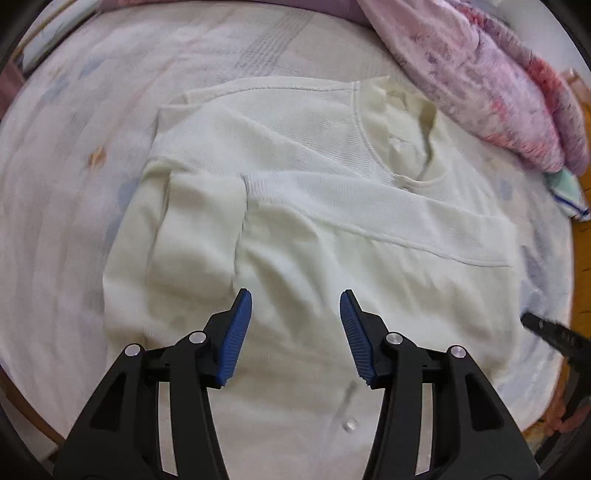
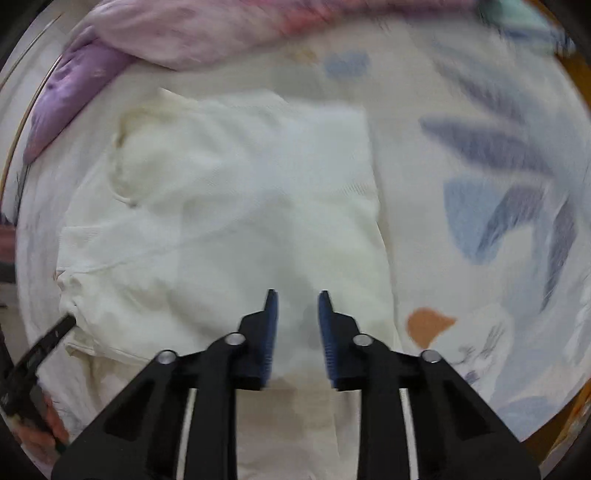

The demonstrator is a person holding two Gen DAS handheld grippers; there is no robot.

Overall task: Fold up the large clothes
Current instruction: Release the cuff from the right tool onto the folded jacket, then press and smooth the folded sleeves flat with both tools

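Note:
A cream long-sleeved top [image 1: 332, 229] lies spread on the bed, its neck opening [image 1: 410, 122] toward the far right. One sleeve [image 1: 199, 221] is folded in over the body. My left gripper [image 1: 296, 292] hangs over the lower part of the top, open, with nothing between its blue pads. In the right wrist view, which is blurred, the same top [image 2: 240, 206] fills the middle and left. My right gripper [image 2: 297, 292] stands just above its near right part. The jaws are a narrow gap apart and only flat cloth shows below them.
A pink and purple quilt [image 1: 480, 74] is bunched along the far side of the bed [image 2: 184, 33]. The white sheet with blue leaf prints [image 2: 498, 166] stretches to the right. A small green and white cloth [image 1: 565, 195] lies by the wooden bed edge [image 1: 581, 258].

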